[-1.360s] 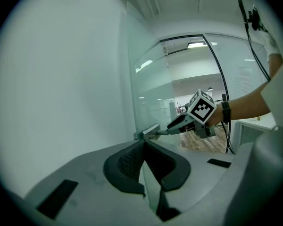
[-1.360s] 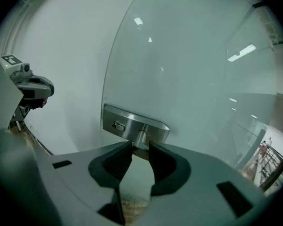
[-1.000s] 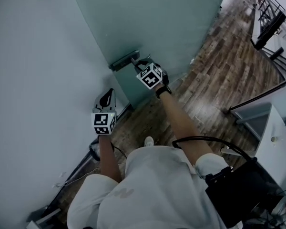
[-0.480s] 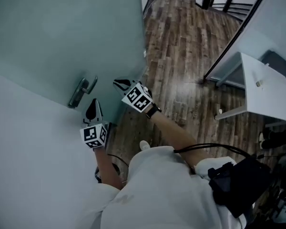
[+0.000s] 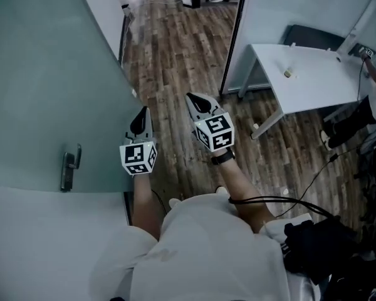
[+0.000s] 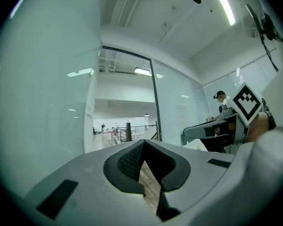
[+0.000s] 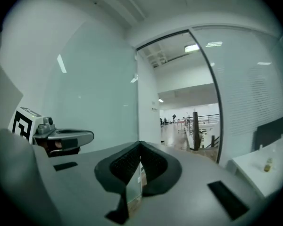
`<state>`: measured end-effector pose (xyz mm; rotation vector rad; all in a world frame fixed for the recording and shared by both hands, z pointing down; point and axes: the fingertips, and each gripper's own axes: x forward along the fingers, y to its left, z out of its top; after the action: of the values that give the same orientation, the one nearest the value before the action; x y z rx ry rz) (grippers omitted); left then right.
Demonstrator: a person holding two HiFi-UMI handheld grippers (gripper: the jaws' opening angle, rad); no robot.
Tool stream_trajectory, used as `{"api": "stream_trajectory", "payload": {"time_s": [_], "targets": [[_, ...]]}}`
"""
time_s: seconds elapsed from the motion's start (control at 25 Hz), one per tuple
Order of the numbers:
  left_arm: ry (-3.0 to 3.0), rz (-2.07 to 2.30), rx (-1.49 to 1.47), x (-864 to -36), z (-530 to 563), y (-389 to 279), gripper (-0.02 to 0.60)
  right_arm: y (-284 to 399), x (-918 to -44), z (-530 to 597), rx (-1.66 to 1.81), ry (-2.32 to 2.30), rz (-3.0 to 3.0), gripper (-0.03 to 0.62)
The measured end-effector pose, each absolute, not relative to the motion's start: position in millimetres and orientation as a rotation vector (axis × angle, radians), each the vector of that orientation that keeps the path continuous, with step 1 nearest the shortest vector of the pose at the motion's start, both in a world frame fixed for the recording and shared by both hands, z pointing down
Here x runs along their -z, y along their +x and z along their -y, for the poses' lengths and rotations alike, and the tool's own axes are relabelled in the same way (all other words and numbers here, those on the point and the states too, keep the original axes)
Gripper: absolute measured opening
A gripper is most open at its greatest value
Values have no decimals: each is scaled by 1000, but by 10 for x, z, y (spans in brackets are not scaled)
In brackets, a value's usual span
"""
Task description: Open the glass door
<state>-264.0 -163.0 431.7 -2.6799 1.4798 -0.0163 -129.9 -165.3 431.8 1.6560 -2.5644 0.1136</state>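
Observation:
The frosted glass door (image 5: 50, 74) stands at the left, with its metal lever handle (image 5: 70, 168) at the lower left, and the doorway beyond its edge shows wooden floor (image 5: 169, 49). My left gripper (image 5: 143, 113) is shut and empty, right of the handle and apart from it. My right gripper (image 5: 192, 98) is further right over the floor; its jaws have just closed with nothing between them. In the left gripper view the shut jaws (image 6: 144, 146) point through the opening beside the door (image 6: 47, 79). The right gripper view shows its shut jaws (image 7: 140, 147) and the left gripper (image 7: 61, 138).
A dark-framed glass partition (image 5: 235, 36) bounds the doorway on the right. Behind it stands a white table (image 5: 313, 74) with a small bottle (image 5: 288, 73). A person's legs (image 5: 354, 121) show at the right edge. A black bag (image 5: 319, 249) and cable hang at my side.
The right gripper has left the door handle, moved right and closed its jaws. The left gripper moved along with it. The door and handle now lie to my left, with the doorway ahead.

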Motion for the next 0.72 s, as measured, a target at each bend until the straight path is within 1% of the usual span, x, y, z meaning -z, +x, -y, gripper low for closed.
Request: {"api": "stream_trajectory", "payload": {"time_s": [0.16,0.32,0.72], "targets": [[-2741,-1352,-31,-4116,1653,-1776,3,-543,-3985,1494,-21,1865,2490,3],[-2774,-1233,-55,-4044,1603,-1224,3,-144,-3898,1378,41,1962,2436,3],[-2778,-1226,-86,-3996,1485,-711,3,383,-3873,1123,77,2010,2409,3]]}}
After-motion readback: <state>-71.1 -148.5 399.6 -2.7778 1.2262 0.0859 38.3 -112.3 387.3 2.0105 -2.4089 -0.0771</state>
